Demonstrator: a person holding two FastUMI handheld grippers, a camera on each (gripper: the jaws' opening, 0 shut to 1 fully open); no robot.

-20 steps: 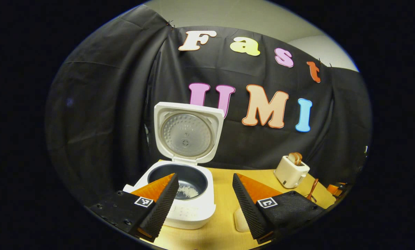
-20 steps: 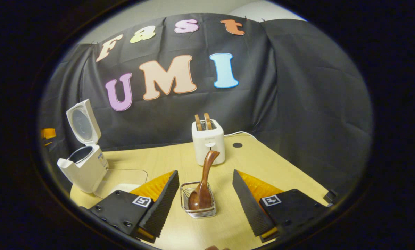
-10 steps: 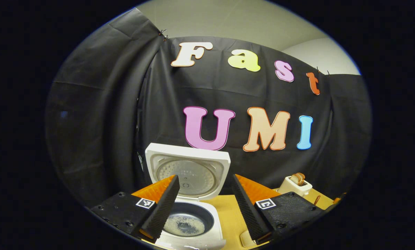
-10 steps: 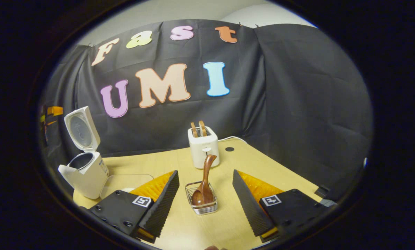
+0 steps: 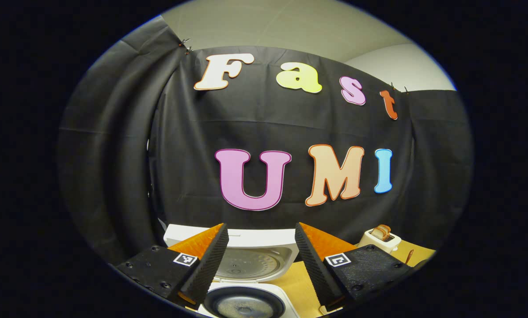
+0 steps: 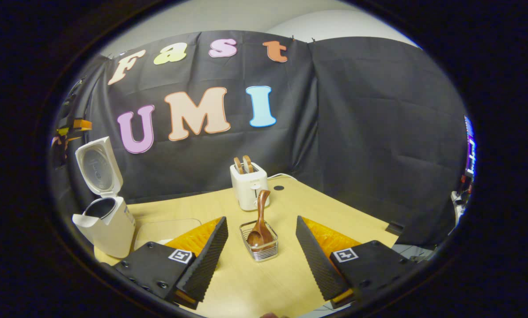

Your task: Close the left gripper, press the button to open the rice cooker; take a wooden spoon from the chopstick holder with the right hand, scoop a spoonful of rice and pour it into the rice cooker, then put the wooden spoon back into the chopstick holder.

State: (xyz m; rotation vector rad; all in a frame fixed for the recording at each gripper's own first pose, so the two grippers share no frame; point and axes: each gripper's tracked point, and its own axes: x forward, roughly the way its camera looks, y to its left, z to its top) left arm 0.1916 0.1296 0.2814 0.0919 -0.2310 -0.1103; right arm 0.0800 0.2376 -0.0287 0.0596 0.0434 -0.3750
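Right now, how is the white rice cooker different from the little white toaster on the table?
The white rice cooker has its lid flipped up, showing a dark pot inside; the little white toaster has no lid, just brown slices poking out of its top. The rice cooker stands near the table's left edge; the toaster stands farther back, behind the brown wooden spoon. Both are white and stand on the pale wooden table.
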